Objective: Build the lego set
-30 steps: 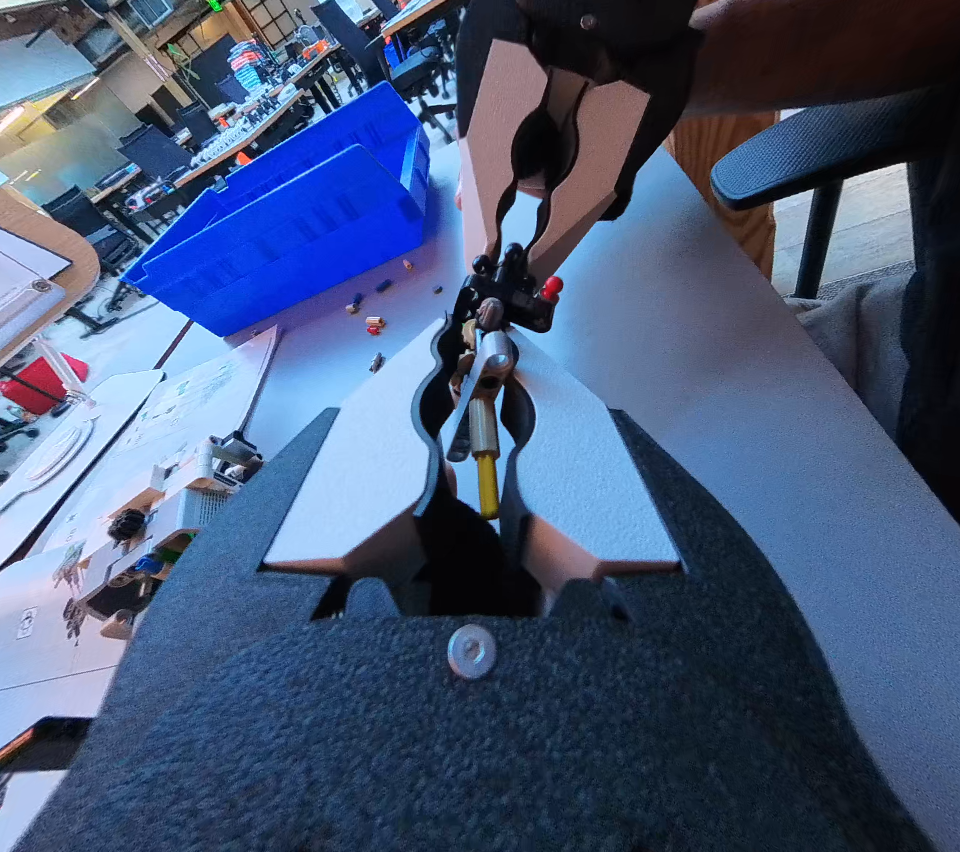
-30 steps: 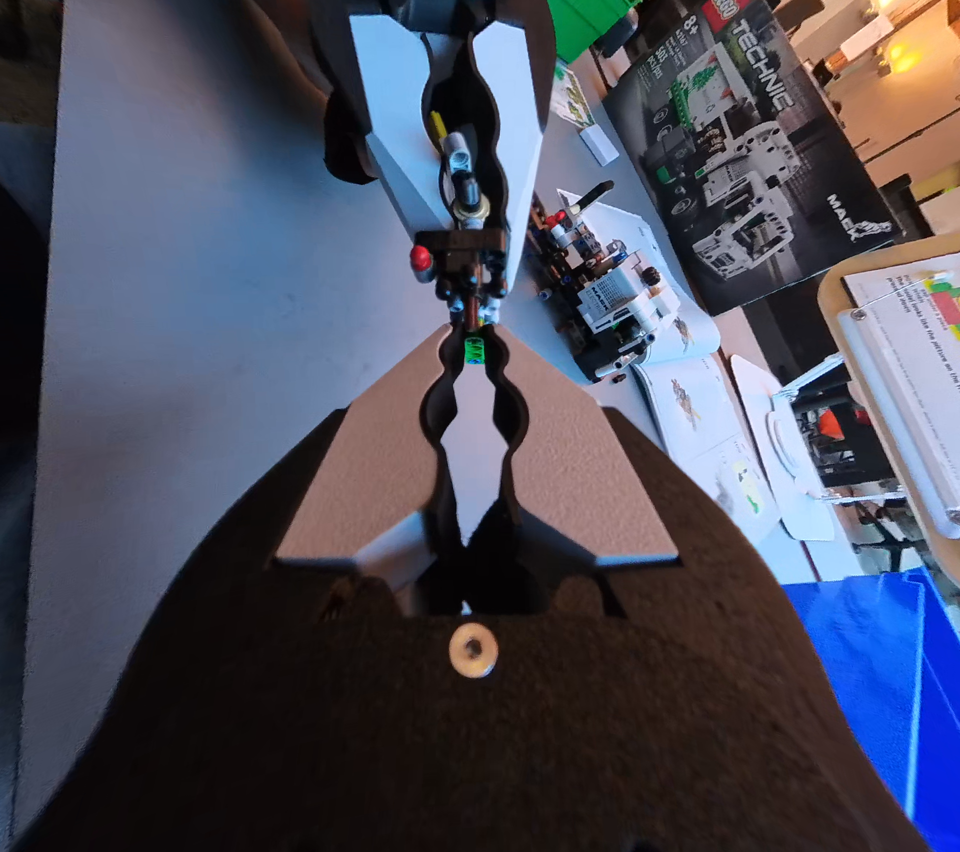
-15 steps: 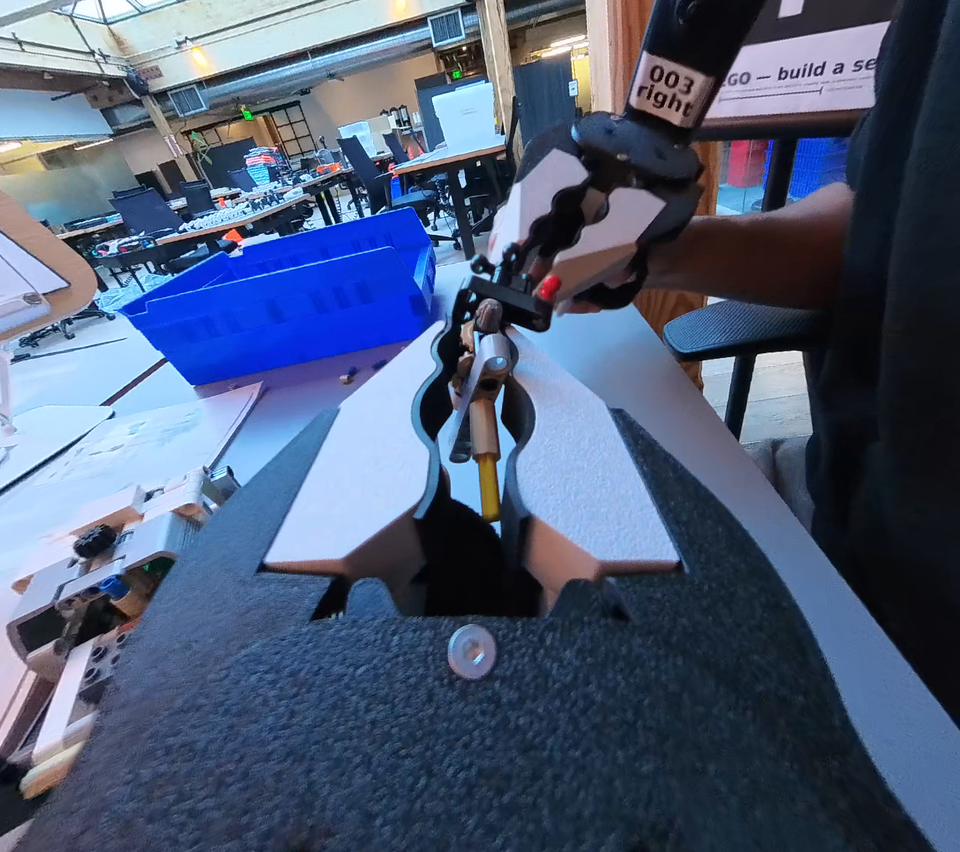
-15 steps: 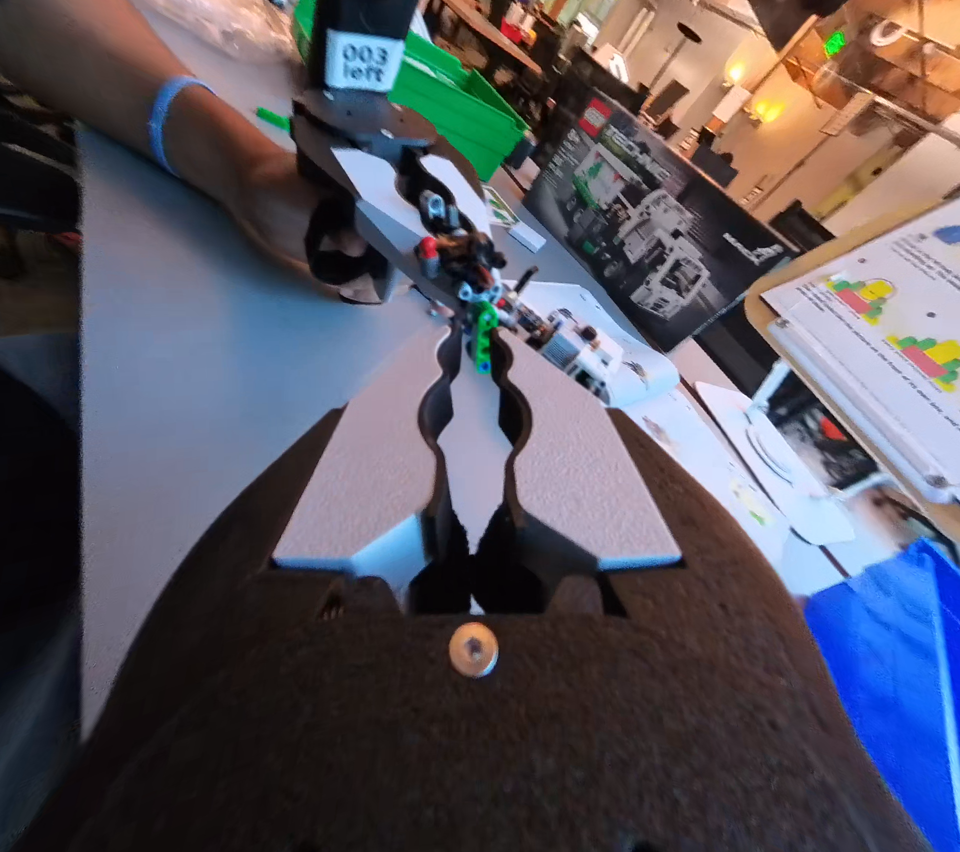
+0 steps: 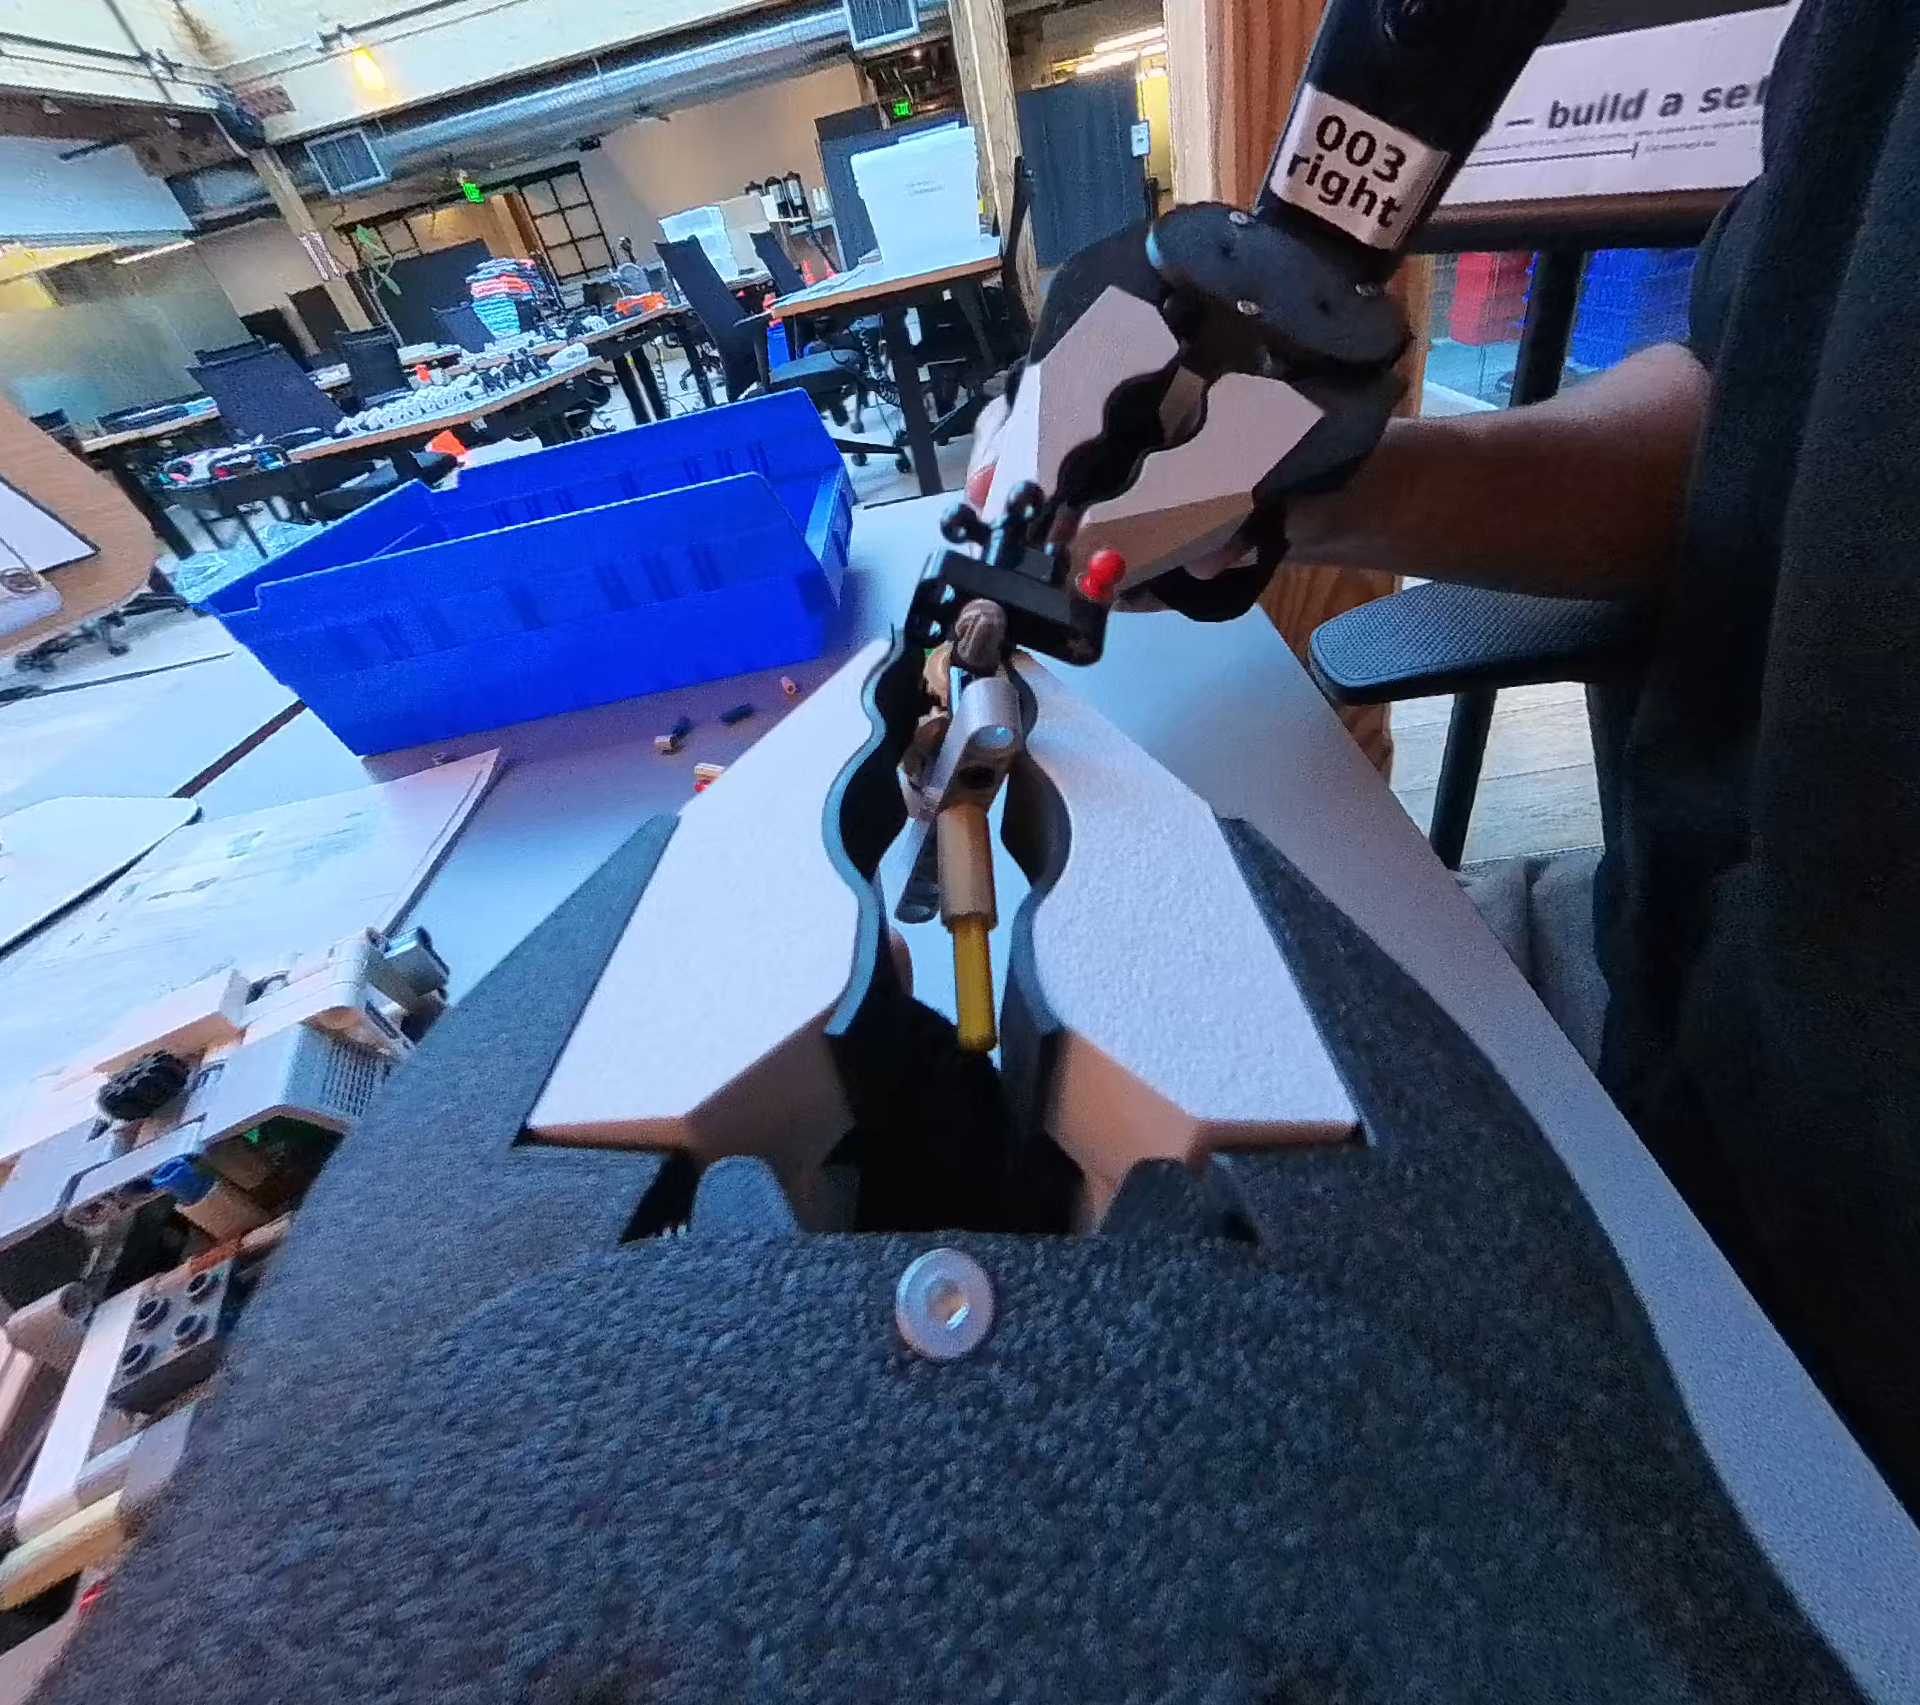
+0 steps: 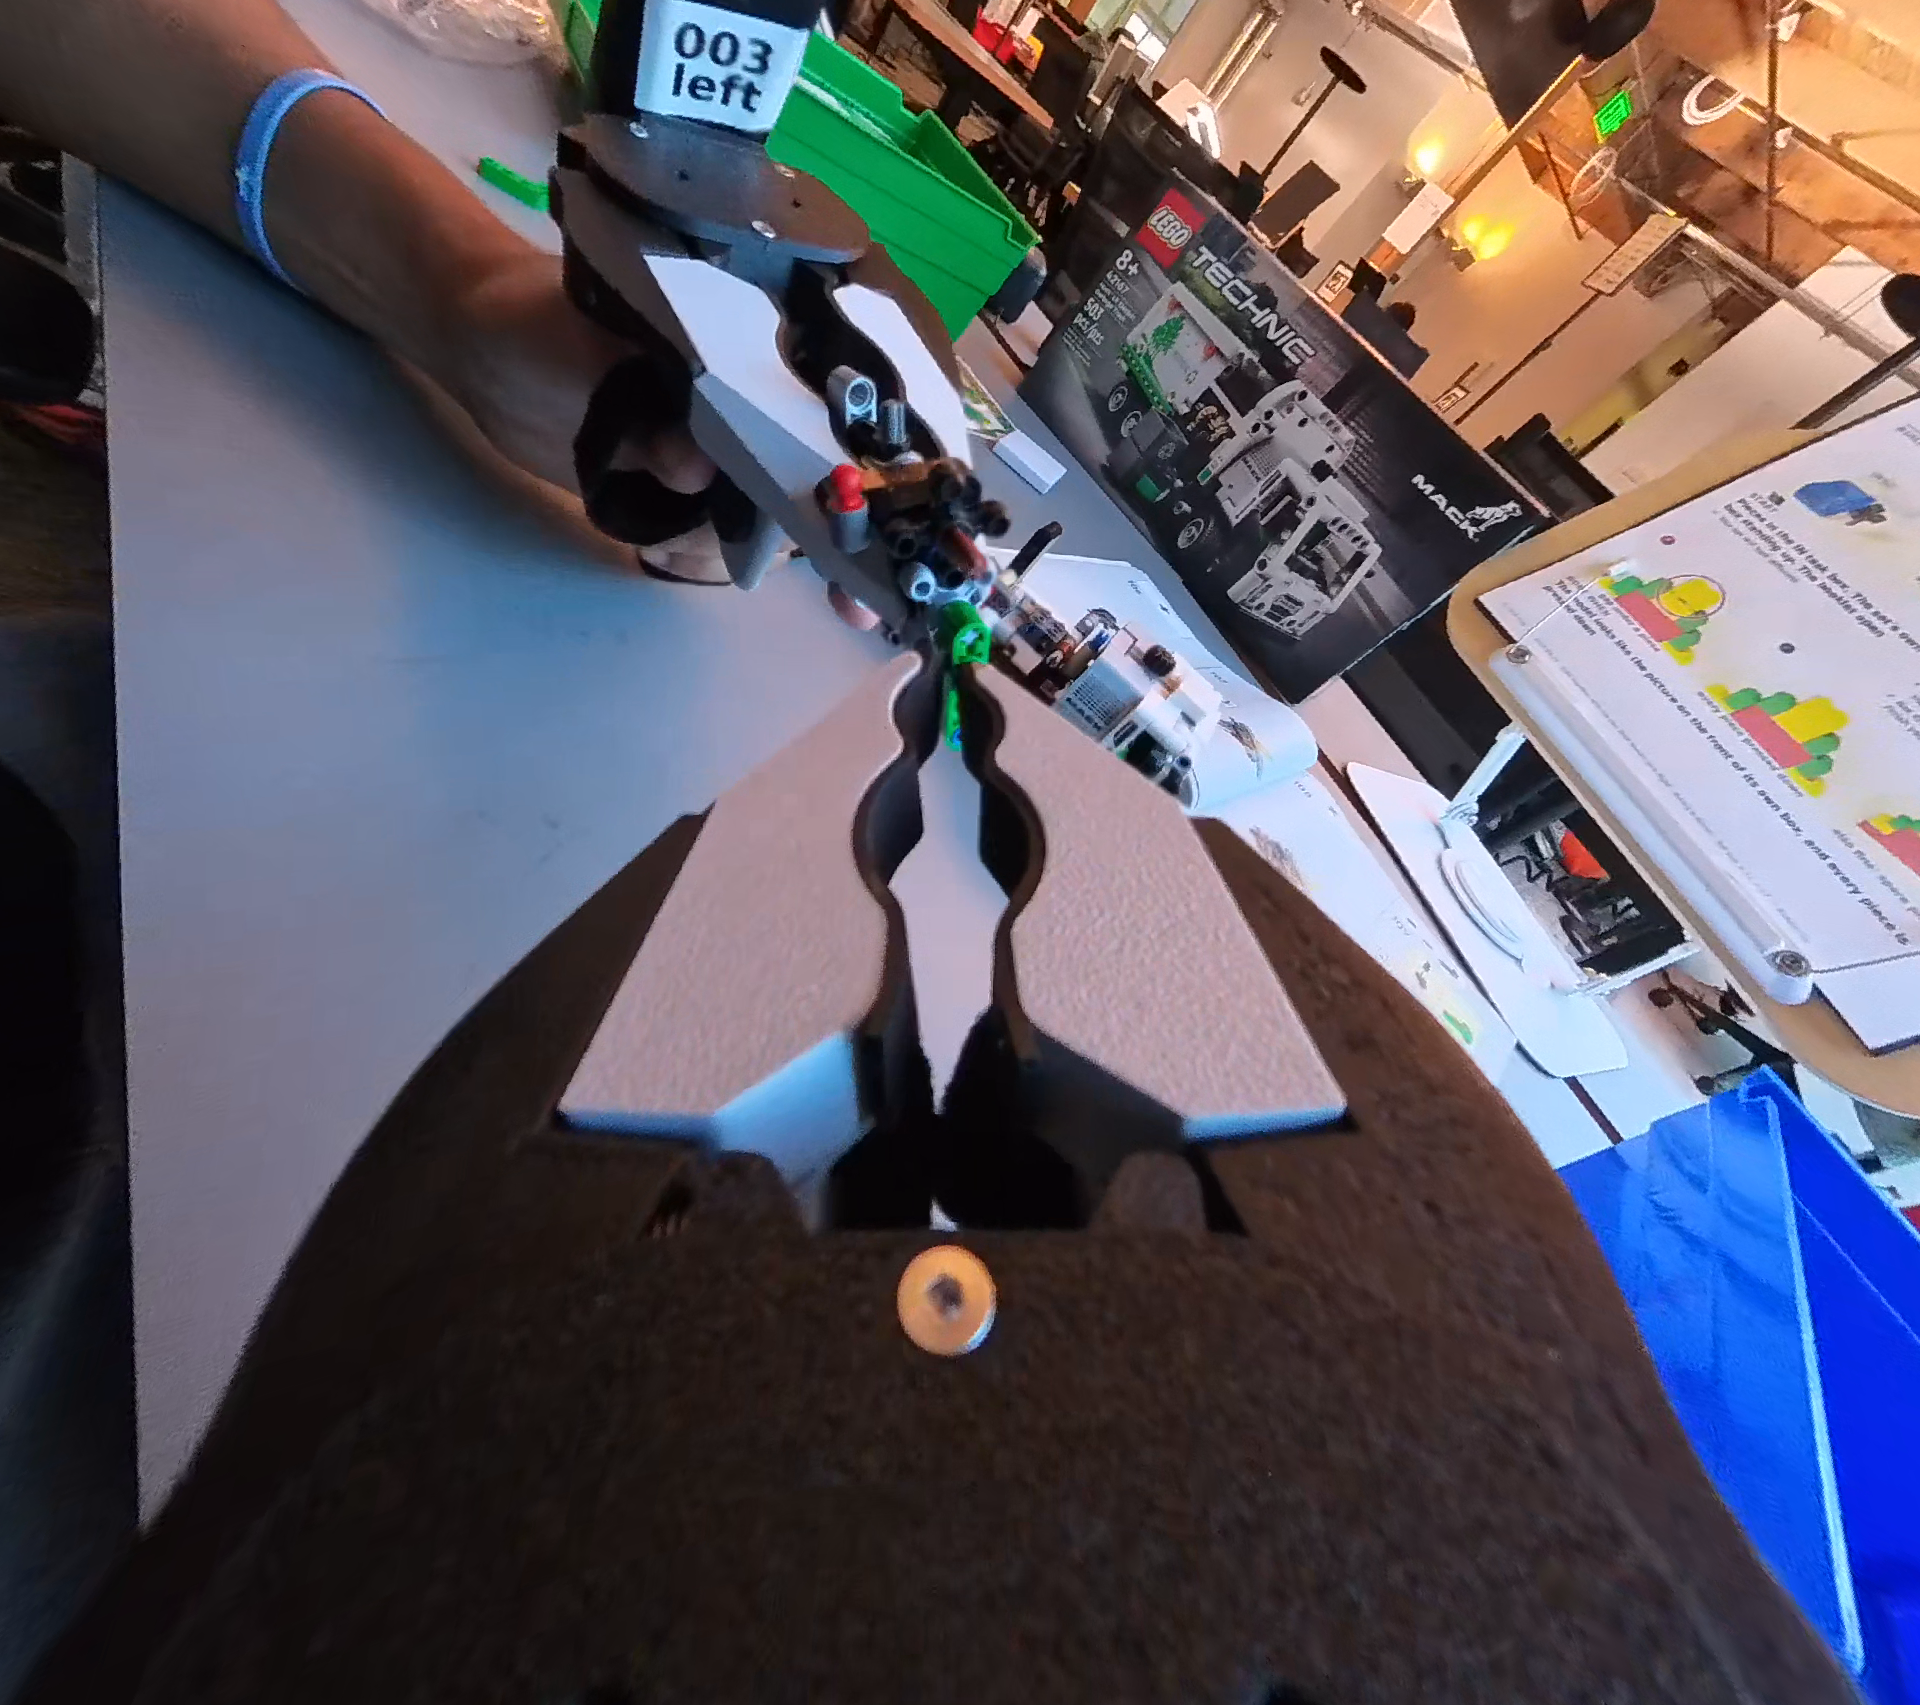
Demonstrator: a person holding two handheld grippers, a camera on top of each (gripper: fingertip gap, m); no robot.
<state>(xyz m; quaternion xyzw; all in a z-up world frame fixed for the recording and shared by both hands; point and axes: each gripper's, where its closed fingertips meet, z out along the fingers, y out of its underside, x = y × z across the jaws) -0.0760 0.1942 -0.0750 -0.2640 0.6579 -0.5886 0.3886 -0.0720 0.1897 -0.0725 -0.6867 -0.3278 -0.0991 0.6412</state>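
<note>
My left gripper (image 5: 956, 679) is shut on a small lego sub-assembly (image 5: 971, 782): a grey connector, a tan cylinder, a yellow axle and a black beam with a red pin (image 5: 1099, 566) at its far end. My right gripper (image 6: 951, 668) is shut on a small green piece (image 6: 961, 637), which touches the end of that sub-assembly (image 6: 914, 523). The two grippers meet tip to tip above the grey table (image 6: 364, 668). The right gripper (image 5: 1023, 517) also shows in the left wrist view, and the left gripper (image 6: 894, 585) in the right wrist view.
A partly built white truck (image 5: 208, 1105) sits on an instruction booklet (image 5: 239, 866) at my left. A blue bin (image 5: 540, 585) with loose small pieces (image 5: 727, 720) in front of it stands behind. A green bin (image 6: 883, 169), the set's box (image 6: 1268, 429) and a board with a printed sheet (image 6: 1745, 689) stand nearby. My left and right fingertips are right by each other.
Both grippers have tilted up from pointing down at the table to nearly level, staying tip to tip. Each keeps its hold.
</note>
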